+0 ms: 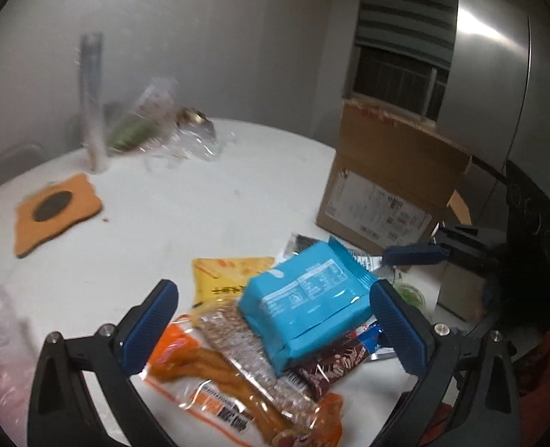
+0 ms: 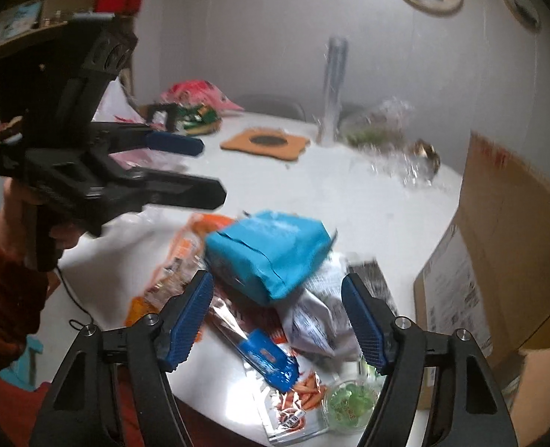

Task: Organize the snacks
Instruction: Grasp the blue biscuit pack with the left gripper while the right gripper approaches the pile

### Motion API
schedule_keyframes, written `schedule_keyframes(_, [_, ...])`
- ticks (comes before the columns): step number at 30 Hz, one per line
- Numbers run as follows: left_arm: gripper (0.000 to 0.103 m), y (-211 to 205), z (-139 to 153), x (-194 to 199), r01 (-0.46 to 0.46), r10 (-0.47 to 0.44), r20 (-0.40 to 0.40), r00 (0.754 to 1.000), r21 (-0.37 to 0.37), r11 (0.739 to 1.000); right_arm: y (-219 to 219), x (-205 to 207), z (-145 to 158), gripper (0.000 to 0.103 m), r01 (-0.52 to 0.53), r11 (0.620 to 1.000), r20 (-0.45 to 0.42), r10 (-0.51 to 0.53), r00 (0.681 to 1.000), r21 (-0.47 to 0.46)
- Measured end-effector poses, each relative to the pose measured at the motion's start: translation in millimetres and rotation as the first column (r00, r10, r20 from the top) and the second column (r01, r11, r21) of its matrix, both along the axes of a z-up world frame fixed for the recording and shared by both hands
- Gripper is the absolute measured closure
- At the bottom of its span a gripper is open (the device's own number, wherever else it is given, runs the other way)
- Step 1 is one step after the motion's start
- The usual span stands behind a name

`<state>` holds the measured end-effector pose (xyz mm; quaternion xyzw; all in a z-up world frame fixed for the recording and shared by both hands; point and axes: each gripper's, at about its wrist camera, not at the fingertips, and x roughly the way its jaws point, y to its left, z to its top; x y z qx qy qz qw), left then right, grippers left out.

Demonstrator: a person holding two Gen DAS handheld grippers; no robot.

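Reading labels: I make out nothing, print blurred.
Blue packet [image 1: 304, 305]: tops snack pile, near cardboard box [image 1: 390, 186].
Left gripper [image 1: 275, 329]: wide, empty.
Right gripper [image 2: 277, 318]: parted, empty, above pile.

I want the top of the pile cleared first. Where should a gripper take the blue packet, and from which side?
Grip the blue packet across its short width, coming down from above. It lies on top of the pile, slightly tilted, with both long edges free. The left gripper already straddles it, open; its puffy body probably gives under the pads.
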<state>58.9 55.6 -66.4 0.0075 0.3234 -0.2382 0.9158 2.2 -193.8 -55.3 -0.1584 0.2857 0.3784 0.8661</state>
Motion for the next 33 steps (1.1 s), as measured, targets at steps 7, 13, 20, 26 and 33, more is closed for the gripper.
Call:
schedule_keyframes(7, [0.001, -29, -13, 11, 0.044, -0.047, -0.114, 0.992, -0.035, 0.998, -6, 14, -2, 0.035, 0.026, 1.000, -0.016, -0.026, 1.000, 0.001])
schedule_keyframes(13, [0.001, -49, -22, 21, -0.035, 0.037, -0.171, 0.985, 0.012, 0.999, -6, 16, -10, 0.034, 0.012, 1.000, -0.017, -0.013, 1.000, -0.029])
schedule_keyframes(20, [0.001, -31, -30, 24, -0.102, 0.102, -0.200, 0.975, 0.013, 0.995, -10, 21, -12, 0.034, -0.009, 1.000, -0.036, 0.009, 0.999, -0.001])
schedule_keyframes(26, [0.001, -17, -24, 23, -0.111, 0.117, -0.189, 0.975, 0.043, 0.993, -14, 21, -12, 0.034, -0.016, 1.000, -0.040, 0.017, 0.999, 0.013])
schedule_keyframes(33, [0.001, -6, -21, -2, -0.135, 0.146, -0.175, 0.974, 0.073, 0.988, -18, 14, -11, 0.034, -0.030, 0.999, -0.022, 0.031, 0.999, 0.021])
